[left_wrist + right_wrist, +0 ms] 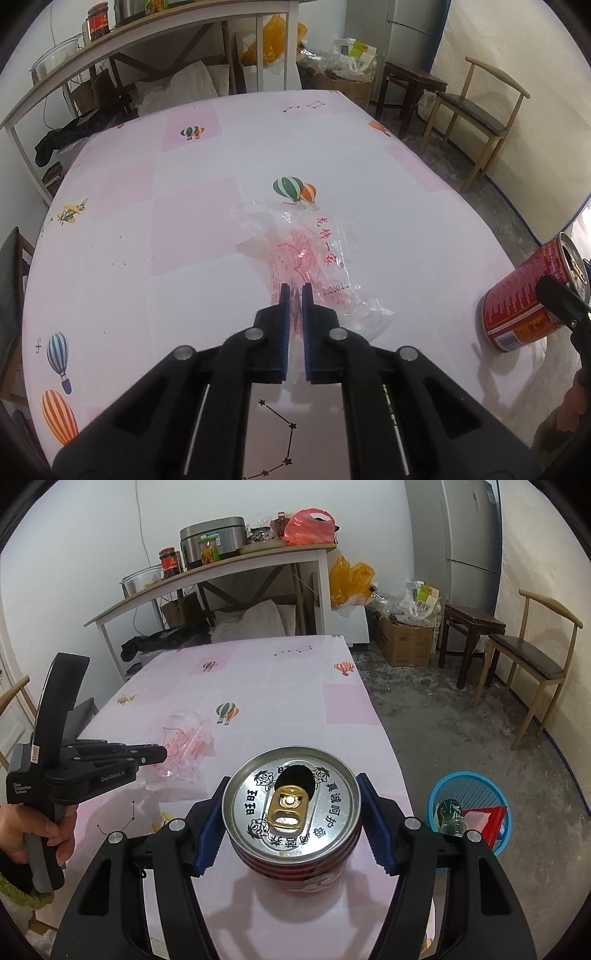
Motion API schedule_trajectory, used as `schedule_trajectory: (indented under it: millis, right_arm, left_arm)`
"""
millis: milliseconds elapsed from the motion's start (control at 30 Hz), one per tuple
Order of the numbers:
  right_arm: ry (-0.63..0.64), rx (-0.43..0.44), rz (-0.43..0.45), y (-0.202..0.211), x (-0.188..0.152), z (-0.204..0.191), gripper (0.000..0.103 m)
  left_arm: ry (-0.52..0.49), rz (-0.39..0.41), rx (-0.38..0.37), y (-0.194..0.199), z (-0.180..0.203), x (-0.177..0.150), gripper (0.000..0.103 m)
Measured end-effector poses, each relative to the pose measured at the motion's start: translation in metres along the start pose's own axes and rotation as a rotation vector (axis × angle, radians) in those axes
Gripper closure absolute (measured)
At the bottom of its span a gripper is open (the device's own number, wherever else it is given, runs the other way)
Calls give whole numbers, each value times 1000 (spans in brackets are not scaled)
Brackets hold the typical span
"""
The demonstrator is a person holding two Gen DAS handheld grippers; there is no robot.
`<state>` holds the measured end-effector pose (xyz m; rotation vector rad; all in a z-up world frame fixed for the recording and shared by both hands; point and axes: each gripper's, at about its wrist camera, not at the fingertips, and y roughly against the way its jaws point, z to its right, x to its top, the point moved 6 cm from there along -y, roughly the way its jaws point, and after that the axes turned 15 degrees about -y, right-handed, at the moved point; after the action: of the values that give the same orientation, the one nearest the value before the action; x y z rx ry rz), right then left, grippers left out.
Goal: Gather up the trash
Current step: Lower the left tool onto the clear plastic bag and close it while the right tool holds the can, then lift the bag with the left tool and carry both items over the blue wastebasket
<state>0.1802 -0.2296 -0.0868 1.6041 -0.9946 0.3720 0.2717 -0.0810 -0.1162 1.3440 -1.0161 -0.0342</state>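
Left hand-held gripper (295, 291): jaws pinched almost shut on the near edge of the clear plastic wrapper (310, 258), a thin fold of film caught between the blue pads.
Right hand-held gripper (291, 812): jaws spread wide around the red can (295, 823), blue pads pressing its sides just under the rim.
Wrapper: crumpled, red-printed, lying flat on the counter (184, 229) near its middle, far end loose.
Can: upright at the counter's near right edge, tab opened.
Bin: blue basket (469, 779) on the floor to the right of the counter, already holding a bottle and a red carton.
Risk, wrapper: the pinch takes only a little slippery film, so I judge it could slide out on lifting.
Risk, can: tilting it on the way to the basket could spill any leftover liquid; a light grip on the smooth wall could let it drop.
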Motion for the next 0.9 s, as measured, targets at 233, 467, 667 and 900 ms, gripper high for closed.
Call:
schedule_trajectory:
  millis: [233,467,667,900]
  right_arm:
    - [7,2,13,3,4,-2,39]
    - [15,10,48,13,11,-7,39]
    - [3,17,77,26,15,-2,39]
    - [-31,14,119,46,24,13,39]
  left_arm:
    - [-13,29,6,11,2,4,99]
    - [-29,66,26,30,3,8,100]
    - [-38,95,44,46,8,12,101]
    - [-69,134,67,68,23,23,101]
